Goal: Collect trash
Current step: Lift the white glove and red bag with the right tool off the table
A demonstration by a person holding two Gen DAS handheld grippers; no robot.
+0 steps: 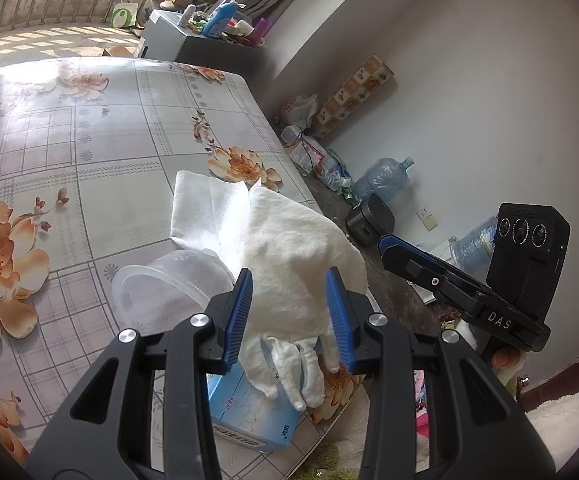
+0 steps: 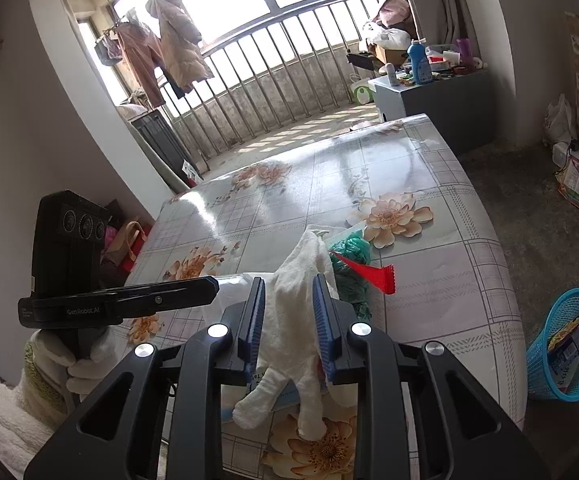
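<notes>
Trash on the floral table (image 2: 429,264), a glove between both grippers' fingers.
Table holds a white cloth (image 1: 209,204), a clear tub (image 1: 161,284), a blue tissue pack (image 1: 249,412), a green bag (image 2: 349,276) and a red scrap (image 2: 373,272); a blue basket (image 2: 569,344) stands on the floor beside it. Left gripper (image 1: 288,312) and right gripper (image 2: 288,316) each straddle the white glove (image 1: 289,264), jaws spread; whether the pads touch it is unclear.

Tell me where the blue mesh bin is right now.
The blue mesh bin stands on the floor beyond the table's right edge, at the right of the right wrist view, with trash inside.
</notes>
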